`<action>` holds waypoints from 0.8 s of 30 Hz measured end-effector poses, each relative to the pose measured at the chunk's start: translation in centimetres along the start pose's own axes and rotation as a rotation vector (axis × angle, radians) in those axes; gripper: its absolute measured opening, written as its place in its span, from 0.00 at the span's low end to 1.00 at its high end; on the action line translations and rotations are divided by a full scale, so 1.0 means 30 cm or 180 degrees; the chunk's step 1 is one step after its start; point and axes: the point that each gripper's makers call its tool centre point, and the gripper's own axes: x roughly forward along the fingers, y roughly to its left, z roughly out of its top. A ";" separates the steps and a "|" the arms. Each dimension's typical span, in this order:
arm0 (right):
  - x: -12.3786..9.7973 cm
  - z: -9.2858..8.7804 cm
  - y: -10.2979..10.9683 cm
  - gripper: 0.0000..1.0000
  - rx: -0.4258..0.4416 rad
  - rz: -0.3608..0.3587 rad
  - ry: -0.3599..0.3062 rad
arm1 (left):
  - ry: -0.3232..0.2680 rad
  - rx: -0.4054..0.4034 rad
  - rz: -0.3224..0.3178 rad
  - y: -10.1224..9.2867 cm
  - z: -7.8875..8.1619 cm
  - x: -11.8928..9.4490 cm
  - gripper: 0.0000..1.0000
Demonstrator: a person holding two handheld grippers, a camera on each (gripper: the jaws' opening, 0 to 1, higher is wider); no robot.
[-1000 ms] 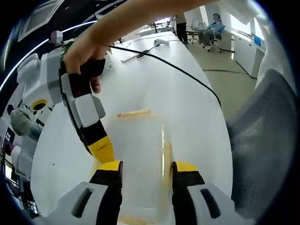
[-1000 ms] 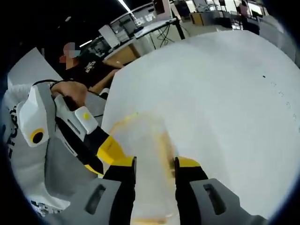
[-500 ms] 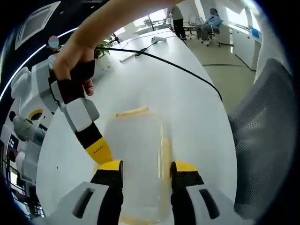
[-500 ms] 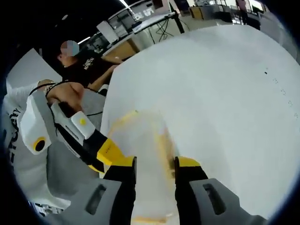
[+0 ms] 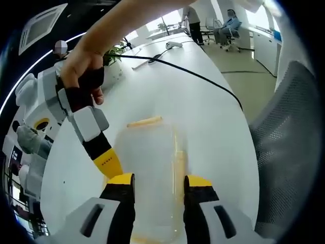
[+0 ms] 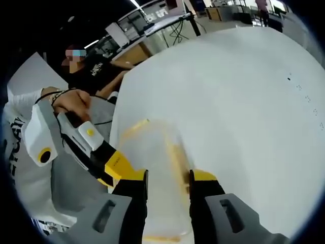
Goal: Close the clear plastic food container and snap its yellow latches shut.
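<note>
A: The clear container (image 5: pixel 152 173) is lying on the white table (image 5: pixel 213 117), and the left gripper (image 5: pixel 158 184) and right gripper (image 6: pixel 167 179) are reaching over it, jaws spread.

B: I am thinking each is needing to press a yellow latch (image 5: pixel 180 165) squarely. A black cable (image 5: pixel 203 79) is crossing the table beyond the container.

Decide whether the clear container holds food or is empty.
Empty, as far as visible: the white table shows straight through the clear container; only its yellow latches colour it.
</note>
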 end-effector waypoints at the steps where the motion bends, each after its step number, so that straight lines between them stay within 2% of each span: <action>1: 0.000 0.000 0.000 0.28 0.0021 0.0023 -0.0003 | 0.0001 0.0003 0.0002 0.000 0.000 0.000 0.31; 6: 0.003 0.001 -0.008 0.25 0.0135 0.0122 0.0019 | -0.0026 -0.0001 0.0015 -0.003 0.000 -0.002 0.31; 7: -0.008 -0.059 0.013 0.24 0.0129 0.0282 0.0348 | 0.0026 -0.0012 -0.0162 -0.037 -0.012 -0.008 0.31; 8: 0.005 -0.023 0.008 0.24 0.0349 0.0231 0.0149 | -0.0047 0.0053 -0.0019 -0.015 0.000 -0.009 0.31; 9: 0.008 -0.017 -0.002 0.24 0.0226 0.0235 0.0134 | -0.0047 0.0021 -0.0036 -0.020 -0.001 -0.010 0.31; 15: 0.009 -0.013 -0.006 0.24 0.0172 0.0209 0.0219 | -0.0082 0.0004 -0.0026 -0.009 0.002 -0.004 0.31; 24: 0.003 -0.019 0.001 0.26 0.0161 0.0146 0.0121 | -0.0082 0.0012 -0.0003 -0.004 0.006 0.001 0.32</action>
